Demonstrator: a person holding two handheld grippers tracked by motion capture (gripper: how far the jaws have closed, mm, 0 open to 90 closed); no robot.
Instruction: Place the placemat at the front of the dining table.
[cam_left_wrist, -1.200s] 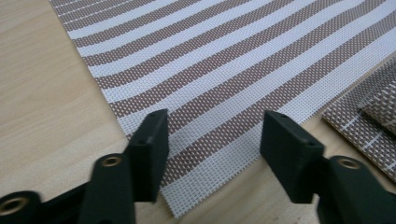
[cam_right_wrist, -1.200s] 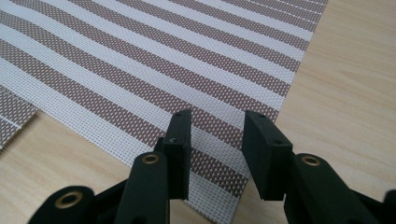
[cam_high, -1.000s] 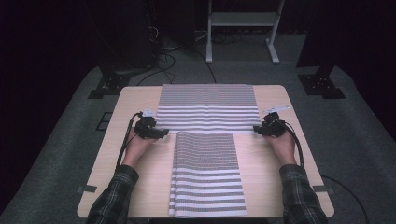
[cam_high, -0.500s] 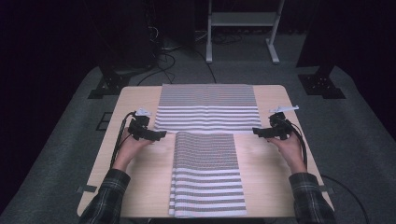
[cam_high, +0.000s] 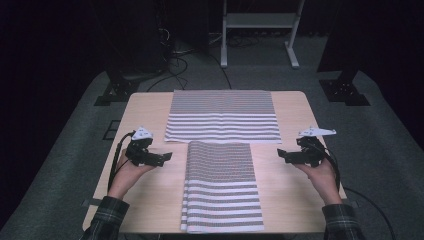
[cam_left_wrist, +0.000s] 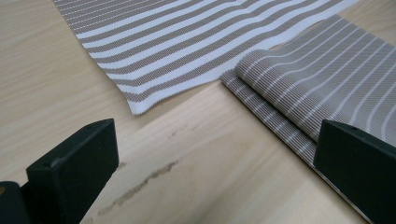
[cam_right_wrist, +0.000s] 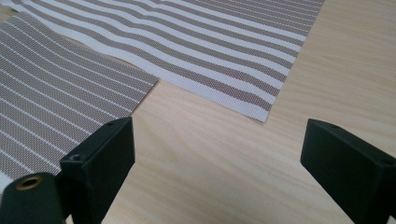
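Observation:
A striped cloth (cam_high: 222, 116) lies spread flat across the far half of the wooden table (cam_high: 145, 112). A second striped cloth (cam_high: 221, 187), folded into a long strip, lies in front of it and reaches the near edge. My left gripper (cam_high: 167, 156) hovers left of the folded cloth, my right gripper (cam_high: 281, 154) right of it, both pointing inward. Their jaws have just been opening and now stand wide apart with nothing between them. In the left gripper view, the left gripper (cam_left_wrist: 215, 163) faces bare wood, with the flat cloth's corner (cam_left_wrist: 135, 105) ahead. In the right gripper view, the right gripper (cam_right_wrist: 219, 158) faces the other corner (cam_right_wrist: 266, 109).
Bare wood runs along both sides of the folded cloth. The table's left and right edges are close behind each hand. Beyond the table is dark carpet with cables (cam_high: 175, 60) and a white metal stand (cam_high: 257, 30).
Both grippers have drawn back from the near corners of the flat cloth toward the person and lifted a little. Neither cloth has moved.

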